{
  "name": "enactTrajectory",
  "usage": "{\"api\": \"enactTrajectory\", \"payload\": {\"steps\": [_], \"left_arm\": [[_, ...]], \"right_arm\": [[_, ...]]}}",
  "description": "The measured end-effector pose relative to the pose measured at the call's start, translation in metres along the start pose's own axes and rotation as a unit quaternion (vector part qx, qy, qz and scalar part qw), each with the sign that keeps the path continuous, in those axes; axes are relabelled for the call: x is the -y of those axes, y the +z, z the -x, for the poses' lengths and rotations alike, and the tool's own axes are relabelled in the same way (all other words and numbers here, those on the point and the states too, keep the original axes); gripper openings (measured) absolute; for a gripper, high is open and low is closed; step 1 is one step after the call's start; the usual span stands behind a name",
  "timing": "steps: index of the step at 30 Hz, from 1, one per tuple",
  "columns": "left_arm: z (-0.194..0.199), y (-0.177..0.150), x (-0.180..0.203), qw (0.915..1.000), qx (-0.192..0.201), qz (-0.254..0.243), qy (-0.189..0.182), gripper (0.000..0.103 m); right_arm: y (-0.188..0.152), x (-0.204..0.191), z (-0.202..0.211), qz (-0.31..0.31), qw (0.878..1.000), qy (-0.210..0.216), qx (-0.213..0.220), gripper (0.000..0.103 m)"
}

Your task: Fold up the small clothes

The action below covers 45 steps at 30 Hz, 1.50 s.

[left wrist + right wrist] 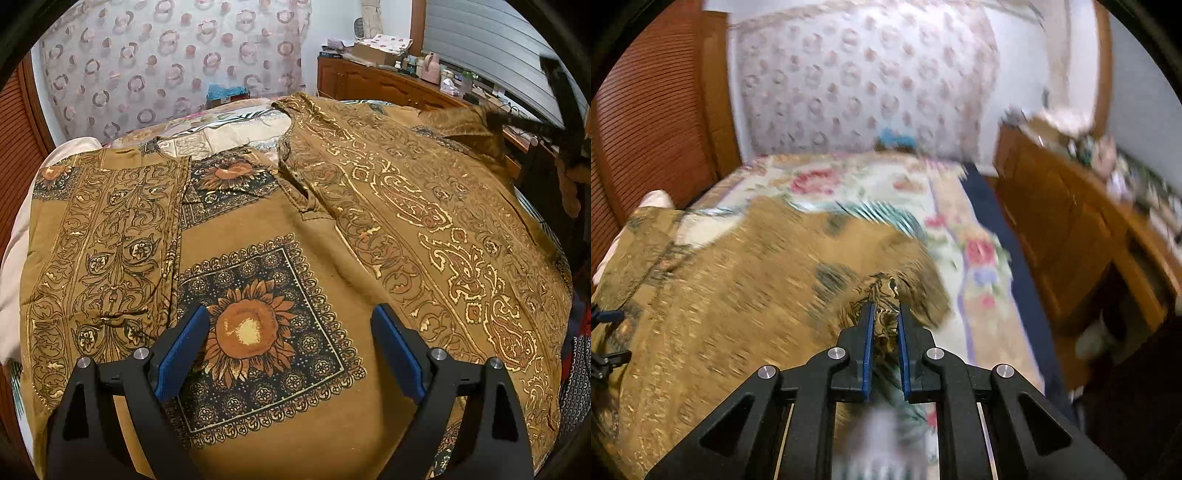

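A mustard-brown printed garment (pixel 306 236) with sunflower squares and gold paisley lies spread over the bed. Its left sleeve (pixel 107 240) is folded in over the body. My left gripper (pixel 290 314) hovers open above the sunflower square (pixel 255 328), nothing between its blue pads. In the left wrist view the right gripper (pixel 495 122) shows as a dark blur at the garment's far right corner. In the blurred right wrist view my right gripper (pixel 885 308) is shut on a bunched edge of the garment (pixel 884 291), lifted off the bed.
A floral bedsheet (pixel 849 184) covers the bed beyond the garment. A wooden sideboard (pixel 388 83) crowded with small items runs along the right. A circle-patterned curtain (pixel 166 62) hangs behind, and a slatted wooden panel (pixel 653 110) stands at the left.
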State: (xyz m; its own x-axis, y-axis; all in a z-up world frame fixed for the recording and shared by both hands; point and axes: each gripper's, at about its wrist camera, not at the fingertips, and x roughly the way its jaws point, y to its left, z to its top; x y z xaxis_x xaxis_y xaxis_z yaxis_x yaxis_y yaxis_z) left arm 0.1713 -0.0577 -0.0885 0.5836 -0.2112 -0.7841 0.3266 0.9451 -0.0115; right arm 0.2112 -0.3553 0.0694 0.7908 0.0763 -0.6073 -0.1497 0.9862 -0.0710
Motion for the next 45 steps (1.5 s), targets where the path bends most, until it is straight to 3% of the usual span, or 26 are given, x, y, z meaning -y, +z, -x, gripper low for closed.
{"api": "enactTrajectory", "payload": {"steps": [3, 6, 8, 9, 13, 16, 19, 24, 30, 33, 35, 36, 45], "left_arm": [[0.000, 0.000, 0.000, 1.0000, 0.000, 0.000, 0.000, 0.090], [0.000, 0.000, 0.000, 1.0000, 0.000, 0.000, 0.000, 0.090], [0.000, 0.000, 0.000, 1.0000, 0.000, 0.000, 0.000, 0.090], [0.000, 0.000, 0.000, 1.0000, 0.000, 0.000, 0.000, 0.090], [0.000, 0.000, 0.000, 1.0000, 0.000, 0.000, 0.000, 0.090], [0.000, 0.000, 0.000, 1.0000, 0.000, 0.000, 0.000, 0.090], [0.000, 0.000, 0.000, 1.0000, 0.000, 0.000, 0.000, 0.090], [0.000, 0.000, 0.000, 1.0000, 0.000, 0.000, 0.001, 0.090], [0.000, 0.000, 0.000, 1.0000, 0.000, 0.001, 0.001, 0.090], [0.000, 0.000, 0.000, 1.0000, 0.000, 0.001, 0.001, 0.090], [0.000, 0.000, 0.000, 1.0000, 0.000, 0.001, 0.001, 0.090], [0.000, 0.000, 0.000, 1.0000, 0.000, 0.001, 0.001, 0.090], [0.000, 0.000, 0.000, 1.0000, 0.000, 0.001, 0.001, 0.090]], "right_arm": [[0.007, -0.036, 0.013, 0.046, 0.998, 0.029, 0.028, 0.012], [0.001, -0.066, 0.014, 0.075, 0.993, 0.089, 0.016, 0.015], [-0.007, -0.075, 0.008, 0.083, 0.992, 0.095, -0.004, 0.030], [-0.012, -0.075, 0.007, 0.080, 0.992, 0.097, -0.005, 0.032], [-0.018, -0.059, 0.016, 0.037, 0.991, 0.131, 0.011, 0.059], [-0.017, -0.038, 0.013, 0.022, 0.994, 0.107, 0.020, 0.061], [-0.020, -0.023, -0.008, -0.008, 0.998, 0.060, -0.012, 0.061], [-0.020, -0.011, -0.047, -0.055, 0.994, 0.075, -0.052, 0.061], [0.003, -0.009, -0.095, -0.102, 0.987, 0.087, -0.088, 0.061], [0.016, -0.011, -0.106, -0.111, 0.986, 0.082, -0.089, 0.045], [0.024, -0.014, -0.110, -0.108, 0.986, 0.082, -0.096, 0.017], [0.026, -0.017, -0.112, -0.101, 0.986, 0.081, -0.101, 0.012], [0.047, -0.066, -0.066, 0.003, 0.998, 0.065, -0.015, 0.008]]}}
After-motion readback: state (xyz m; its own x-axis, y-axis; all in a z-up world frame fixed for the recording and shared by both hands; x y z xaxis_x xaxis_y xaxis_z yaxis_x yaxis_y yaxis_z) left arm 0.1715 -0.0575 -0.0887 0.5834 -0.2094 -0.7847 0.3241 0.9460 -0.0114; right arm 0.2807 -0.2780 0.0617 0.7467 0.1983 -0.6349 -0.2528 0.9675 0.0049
